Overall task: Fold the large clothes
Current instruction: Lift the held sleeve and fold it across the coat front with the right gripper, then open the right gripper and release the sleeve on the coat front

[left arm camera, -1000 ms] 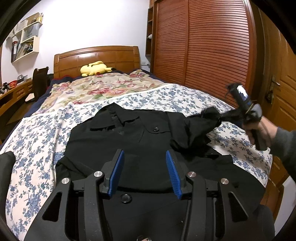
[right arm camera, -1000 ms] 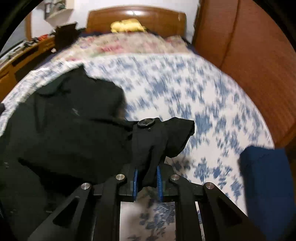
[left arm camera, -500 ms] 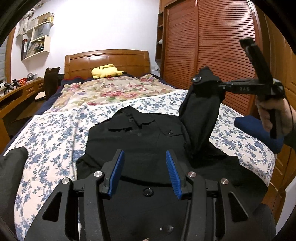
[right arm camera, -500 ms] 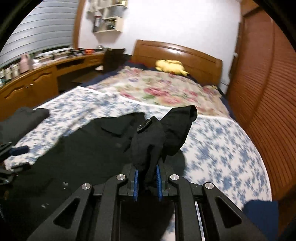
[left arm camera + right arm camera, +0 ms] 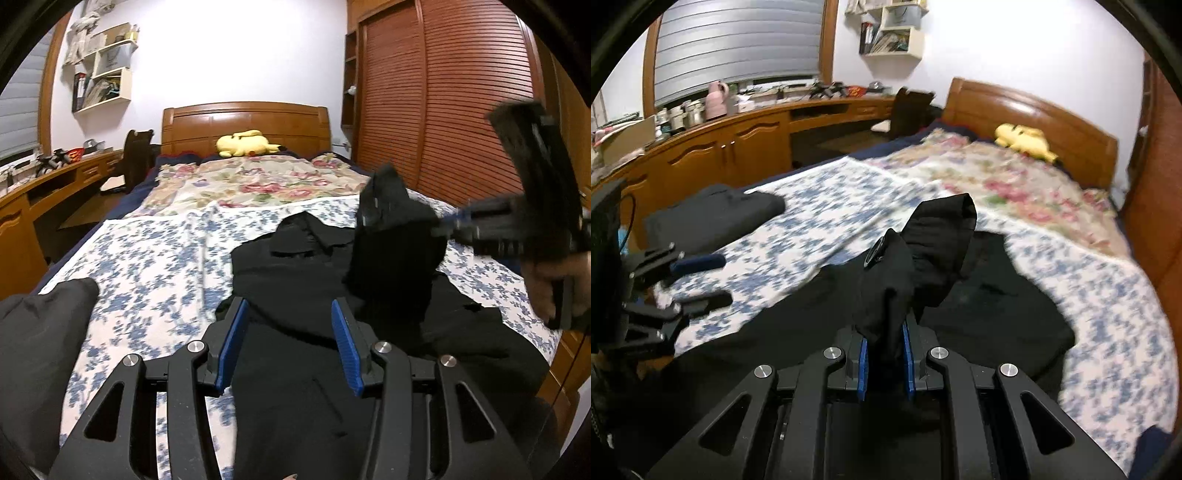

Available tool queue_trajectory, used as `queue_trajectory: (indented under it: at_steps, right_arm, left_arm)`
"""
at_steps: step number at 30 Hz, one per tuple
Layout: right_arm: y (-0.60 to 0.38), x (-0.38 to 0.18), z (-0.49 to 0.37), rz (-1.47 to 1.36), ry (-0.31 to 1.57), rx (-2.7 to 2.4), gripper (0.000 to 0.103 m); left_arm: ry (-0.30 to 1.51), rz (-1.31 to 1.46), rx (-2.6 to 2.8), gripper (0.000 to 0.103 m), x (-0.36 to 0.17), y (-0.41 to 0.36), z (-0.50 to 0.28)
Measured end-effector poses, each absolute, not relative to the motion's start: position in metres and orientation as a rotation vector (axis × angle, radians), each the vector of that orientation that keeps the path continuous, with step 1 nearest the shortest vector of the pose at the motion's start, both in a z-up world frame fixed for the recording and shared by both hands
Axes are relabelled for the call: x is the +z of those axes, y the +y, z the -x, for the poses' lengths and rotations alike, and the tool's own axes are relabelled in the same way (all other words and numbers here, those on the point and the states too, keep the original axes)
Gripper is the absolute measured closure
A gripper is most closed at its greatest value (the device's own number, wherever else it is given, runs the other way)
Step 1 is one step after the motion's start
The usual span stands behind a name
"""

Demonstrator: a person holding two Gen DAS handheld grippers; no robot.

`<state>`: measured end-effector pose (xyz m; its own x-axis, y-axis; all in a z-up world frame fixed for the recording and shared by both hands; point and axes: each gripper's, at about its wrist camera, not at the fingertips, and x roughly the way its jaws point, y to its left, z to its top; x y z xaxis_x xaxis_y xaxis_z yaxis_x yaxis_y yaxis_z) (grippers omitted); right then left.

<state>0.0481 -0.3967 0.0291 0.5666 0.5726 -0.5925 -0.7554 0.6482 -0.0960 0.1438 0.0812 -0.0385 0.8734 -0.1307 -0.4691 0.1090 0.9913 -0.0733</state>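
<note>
over the bed (image 5: 155, 258), i'm gripping the black shirt's sleeve (image 5: 886, 288) in right tongs (image 5: 885, 363); left tongs (image 5: 290, 343) gaping empty, dark bundle (image 5: 40, 332) lying beside.

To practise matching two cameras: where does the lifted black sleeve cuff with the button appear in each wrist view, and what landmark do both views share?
Left wrist view: sleeve cuff right of centre, held up above the black garment by the right gripper.
Right wrist view: centre, bunched between that gripper's pads.
Shared landmark: yellow plush toy by the headboard.
</note>
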Motion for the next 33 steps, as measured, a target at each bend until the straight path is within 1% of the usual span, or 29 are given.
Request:
queue_trajectory:
  at_steps: [6, 10, 12, 15, 16, 18, 20, 26, 33]
  right_arm:
    - [-0.373, -0.001, -0.046, 0.404, 0.627, 0.860, 0.088]
    - [-0.367, -0.010, -0.044, 0.435, 0.656, 0.880, 0.088]
    - [-0.359, -0.008, -0.070, 0.447, 0.664, 0.891, 0.085]
    - [-0.358, -0.013, -0.071, 0.447, 0.676, 0.894, 0.083]
    - [-0.359, -0.017, -0.070, 0.447, 0.680, 0.891, 0.081]
    - [-0.359, -0.018, -0.072, 0.442, 0.688, 0.885, 0.073]
    - [-0.359, -0.020, -0.075, 0.422, 0.697, 0.889, 0.060]
    - [-0.376, -0.022, -0.078, 0.357, 0.701, 0.900, 0.051]
    - [-0.412, -0.030, -0.071, 0.340, 0.671, 0.842, 0.048]
  left_arm:
    - [0.489, 0.080, -0.098, 0.055, -0.040, 0.104, -0.141]
    - [0.489, 0.091, -0.095, 0.055, -0.042, 0.107, -0.142]
    - [0.490, 0.088, -0.098, 0.055, -0.043, 0.106, -0.143]
    - [0.490, 0.079, -0.104, 0.055, -0.043, 0.103, -0.144]
    - [0.490, 0.075, -0.106, 0.055, -0.044, 0.102, -0.143]
    - [0.491, 0.067, -0.107, 0.055, -0.045, 0.100, -0.143]
    - [0.492, 0.062, -0.107, 0.055, -0.045, 0.099, -0.143]
    - [0.493, 0.063, -0.108, 0.055, -0.045, 0.098, -0.143]
    - [0.506, 0.054, -0.116, 0.055, -0.049, 0.095, -0.145]
